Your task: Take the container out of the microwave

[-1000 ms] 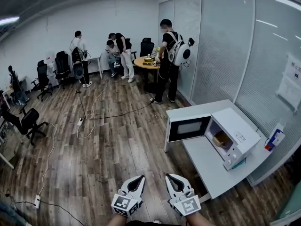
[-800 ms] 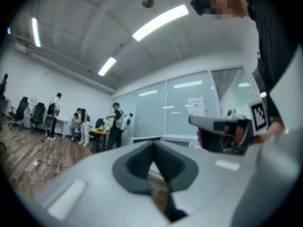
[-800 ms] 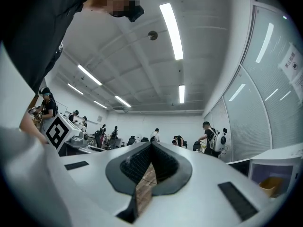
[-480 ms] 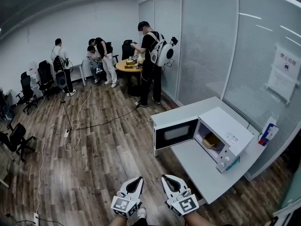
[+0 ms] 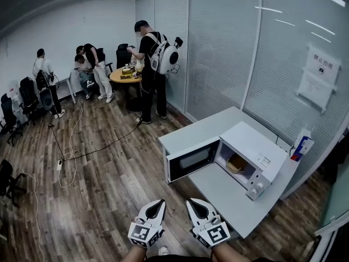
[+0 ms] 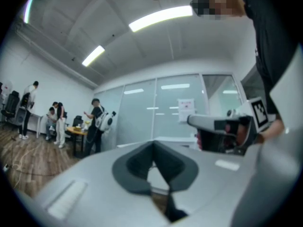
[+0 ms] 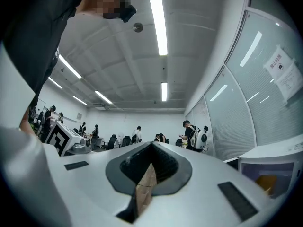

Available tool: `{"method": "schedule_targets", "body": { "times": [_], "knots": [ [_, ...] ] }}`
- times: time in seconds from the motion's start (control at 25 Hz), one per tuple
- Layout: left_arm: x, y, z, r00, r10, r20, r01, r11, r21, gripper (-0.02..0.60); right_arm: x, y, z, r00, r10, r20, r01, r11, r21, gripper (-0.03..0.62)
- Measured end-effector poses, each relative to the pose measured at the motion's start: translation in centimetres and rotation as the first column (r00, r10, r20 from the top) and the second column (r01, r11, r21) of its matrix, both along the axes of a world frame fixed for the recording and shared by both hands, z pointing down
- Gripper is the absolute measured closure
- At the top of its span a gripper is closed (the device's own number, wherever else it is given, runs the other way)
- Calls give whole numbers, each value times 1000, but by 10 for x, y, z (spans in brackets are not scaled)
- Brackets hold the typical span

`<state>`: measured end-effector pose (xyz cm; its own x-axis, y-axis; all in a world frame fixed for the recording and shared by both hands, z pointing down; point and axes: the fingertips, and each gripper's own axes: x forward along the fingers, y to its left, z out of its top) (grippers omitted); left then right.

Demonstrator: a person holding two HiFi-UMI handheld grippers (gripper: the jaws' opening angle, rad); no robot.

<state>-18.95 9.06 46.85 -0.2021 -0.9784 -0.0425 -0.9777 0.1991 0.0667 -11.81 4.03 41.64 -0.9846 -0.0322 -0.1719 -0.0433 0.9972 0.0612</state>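
Observation:
A white microwave (image 5: 248,149) stands on a white table (image 5: 226,195) at the right of the head view, its door (image 5: 190,160) swung open to the left. Inside sits a tan container (image 5: 236,164). The right gripper view shows the same container as an orange patch (image 7: 266,182) in the open microwave (image 7: 272,171) at the lower right. My left gripper (image 5: 160,203) and right gripper (image 5: 194,203) are side by side at the bottom of the head view, over the wood floor and short of the table. Both are shut and hold nothing.
A glass wall with blinds (image 5: 229,48) runs behind the table. A small carton (image 5: 301,145) stands by the microwave. A person with a backpack (image 5: 152,64) and others are at a round table (image 5: 126,75) far back. Cables (image 5: 68,154) cross the floor; office chairs (image 5: 8,113) stand at the left.
The view has swung and come closer, so the microwave has shifted left and grown larger. Both grippers stay shut, side by side at the bottom.

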Motion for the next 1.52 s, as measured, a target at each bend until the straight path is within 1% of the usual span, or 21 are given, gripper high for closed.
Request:
{"method": "schedule_targets", "body": {
  "times": [0.16,0.36,0.48,0.64,0.88,1.0,1.32,1.52],
  "knots": [
    [-25,-19,1,999,51,-2,-51,999,-13,575,-22,-14,-3,998,50,22,-50,999,-19,595],
    [-47,-40,9,992,123,-1,-123,992,-12,575,-41,-31,5,992,126,9,-126,992,-11,595],
    [-56,-50,10,988,152,-4,-152,988,-5,575,-45,-38,7,985,174,-11,-174,985,4,595],
    [-58,-69,8,981,194,-5,-194,981,5,575,-43,-56,8,972,230,-46,-230,973,10,595],
    [-53,-109,14,970,243,-13,-243,970,2,575,-31,-100,13,948,317,-31,-317,948,3,595],
    [-47,-136,11,964,265,-13,-265,964,4,575,-22,-124,4,944,329,-11,-329,944,3,595],
    [-12,-211,5,936,350,28,-350,937,-4,575,10,-190,-2,922,387,1,-387,921,38,595],
    [0,-244,3,931,364,36,-364,931,-9,575,25,-215,-8,919,395,21,-395,918,32,595]
  ]
}}
